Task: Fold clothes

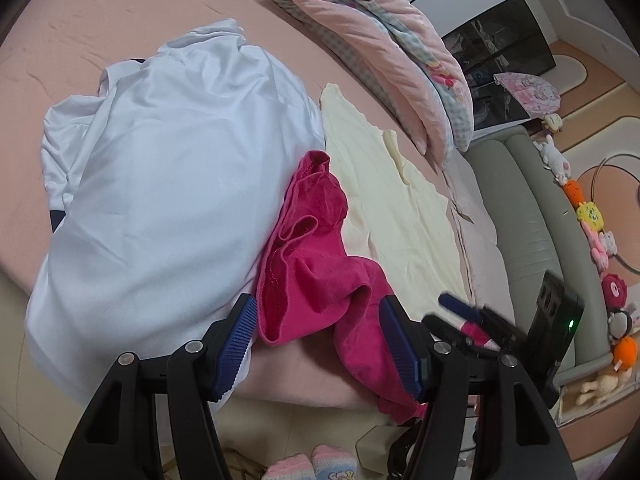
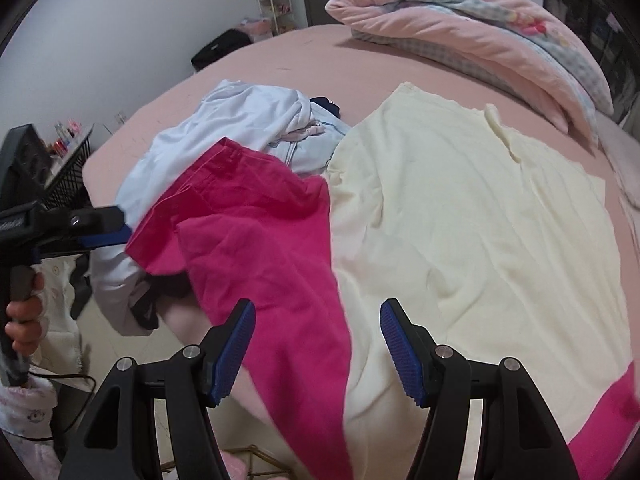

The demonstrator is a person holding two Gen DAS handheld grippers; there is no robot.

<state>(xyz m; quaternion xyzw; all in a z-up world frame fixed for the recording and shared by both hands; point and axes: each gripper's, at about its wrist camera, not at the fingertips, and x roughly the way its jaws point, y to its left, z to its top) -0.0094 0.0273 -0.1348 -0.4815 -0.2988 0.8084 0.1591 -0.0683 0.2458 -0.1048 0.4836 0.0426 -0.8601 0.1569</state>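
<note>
Hovering at the bed's point(image 1: 60, 24) near edge, the left gripper point(image 1: 318, 344) spreads its fingers wide with nothing pinched — pale blue shirt point(image 1: 160, 168) beyond its left finger, crumpled magenta garment point(image 1: 316, 272) lying between both tips. Over to the right gripper point(image 2: 318, 350), fingers equally parted and empty — magenta cloth draped ahead of its left finger, cream garment point(image 2: 460, 220) spread flat past its right one.

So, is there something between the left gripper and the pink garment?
Nothing visible. The left gripper is open, and the pink garment lies directly ahead between its fingers, draped over the bed edge, with the white shirt beside it.
</note>
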